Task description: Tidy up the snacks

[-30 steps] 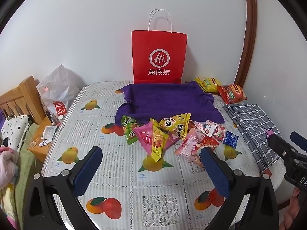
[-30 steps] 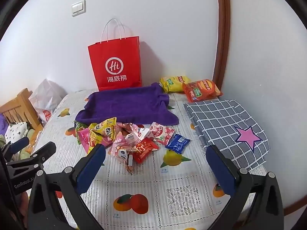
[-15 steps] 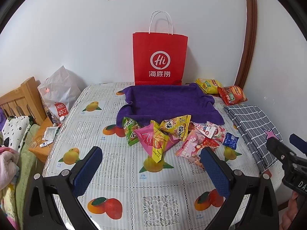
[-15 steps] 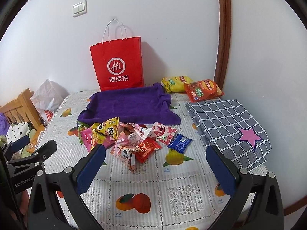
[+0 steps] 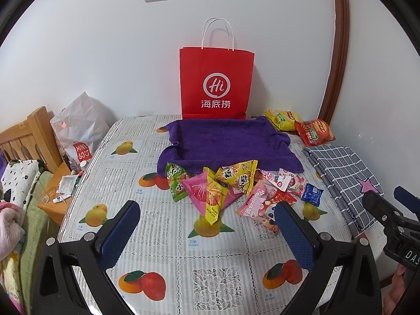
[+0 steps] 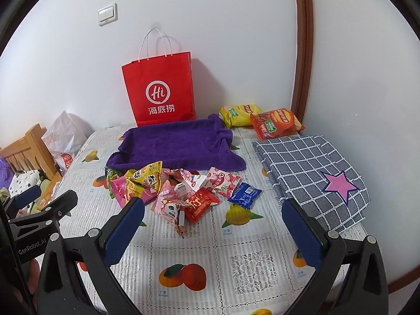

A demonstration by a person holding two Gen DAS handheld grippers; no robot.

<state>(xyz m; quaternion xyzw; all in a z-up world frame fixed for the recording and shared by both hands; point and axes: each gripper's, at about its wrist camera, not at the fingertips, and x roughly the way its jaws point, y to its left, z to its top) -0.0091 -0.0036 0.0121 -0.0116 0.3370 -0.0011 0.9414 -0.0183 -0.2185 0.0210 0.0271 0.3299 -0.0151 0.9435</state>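
A pile of small snack packets [image 5: 231,186] lies mid-table, also in the right wrist view [image 6: 178,191]. It includes a pink packet [image 5: 207,194], a yellow one [image 5: 239,176], a green one [image 5: 176,181] and a blue one [image 6: 244,194]. Behind it lies a purple towel [image 5: 225,141] shaped like a tray. Yellow [image 6: 239,114] and red [image 6: 275,123] chip bags lie at the back right. My left gripper [image 5: 207,225] and right gripper [image 6: 212,218] are open and empty, held above the table's near part, short of the pile.
A red paper bag [image 5: 216,84] stands against the wall behind the towel. A folded grey checked cloth [image 6: 312,173] with a pink star lies at the right. A white plastic bag [image 5: 78,131] and a wooden bed frame [image 5: 29,136] are beyond the table's left edge.
Both grippers have drawn back and risen slightly, so the pile sits a little lower and farther. Nothing on the table has moved.
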